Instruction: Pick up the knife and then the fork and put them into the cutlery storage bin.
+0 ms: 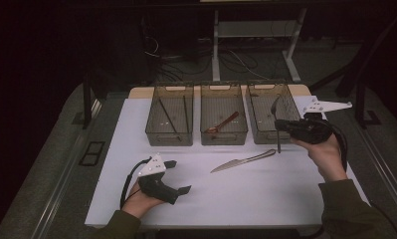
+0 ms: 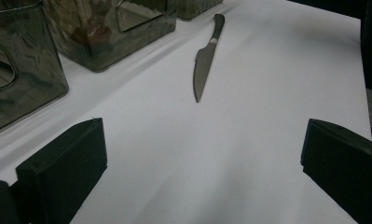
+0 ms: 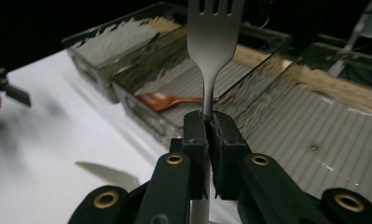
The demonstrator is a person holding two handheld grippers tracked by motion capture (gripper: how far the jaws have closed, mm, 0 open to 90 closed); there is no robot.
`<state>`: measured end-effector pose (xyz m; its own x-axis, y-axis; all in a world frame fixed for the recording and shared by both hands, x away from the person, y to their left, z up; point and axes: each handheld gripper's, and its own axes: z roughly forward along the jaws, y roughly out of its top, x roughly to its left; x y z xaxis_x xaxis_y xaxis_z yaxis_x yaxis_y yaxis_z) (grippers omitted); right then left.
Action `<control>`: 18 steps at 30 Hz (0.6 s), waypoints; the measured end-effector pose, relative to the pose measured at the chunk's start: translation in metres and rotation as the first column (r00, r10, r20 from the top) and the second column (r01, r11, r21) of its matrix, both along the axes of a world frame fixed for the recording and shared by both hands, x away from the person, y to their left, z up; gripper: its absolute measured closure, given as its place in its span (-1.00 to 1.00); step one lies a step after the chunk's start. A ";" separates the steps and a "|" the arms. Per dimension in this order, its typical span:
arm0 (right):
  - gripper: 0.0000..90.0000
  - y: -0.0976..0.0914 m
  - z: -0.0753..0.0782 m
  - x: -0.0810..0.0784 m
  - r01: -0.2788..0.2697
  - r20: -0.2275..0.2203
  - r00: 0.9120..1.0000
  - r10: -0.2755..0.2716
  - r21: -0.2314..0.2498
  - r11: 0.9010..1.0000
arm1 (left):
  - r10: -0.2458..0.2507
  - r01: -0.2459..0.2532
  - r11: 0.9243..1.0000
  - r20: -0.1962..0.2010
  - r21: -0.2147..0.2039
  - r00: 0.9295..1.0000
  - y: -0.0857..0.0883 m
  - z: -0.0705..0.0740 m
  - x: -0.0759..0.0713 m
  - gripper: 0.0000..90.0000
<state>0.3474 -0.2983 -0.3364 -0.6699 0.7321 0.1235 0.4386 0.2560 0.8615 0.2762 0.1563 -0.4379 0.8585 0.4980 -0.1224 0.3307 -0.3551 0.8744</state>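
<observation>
While the right tool (image 3: 206, 128) is pinching the fork (image 3: 211, 44) upright over the right bin (image 1: 263, 132) at 2 o'clock for sorting, the left tool (image 1: 177, 176) is idling spread near the knife (image 1: 243, 161).

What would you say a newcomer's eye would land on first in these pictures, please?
Probably the fork, clamped upright in the shut right gripper by the rightmost of three clear bins. Next, the knife lying alone on the white table, ahead of the open left gripper.
</observation>
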 end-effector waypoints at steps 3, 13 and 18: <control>0.87 -0.004 0.000 0.004 0.025 0.007 1.000 -0.026 0.017 1.000 | 0.002 -0.002 1.000 0.000 0.001 1.000 0.000 0.000 0.000 -1.00; 0.86 -0.018 0.003 0.024 0.118 0.052 0.991 -0.120 0.048 0.992 | 0.003 -0.003 1.000 0.005 -0.002 1.000 0.001 0.001 0.000 -1.00; 0.87 -0.028 0.012 0.046 0.179 0.058 0.982 -0.180 0.035 0.983 | 0.002 -0.002 1.000 0.003 -0.004 1.000 0.002 0.001 -0.001 -1.00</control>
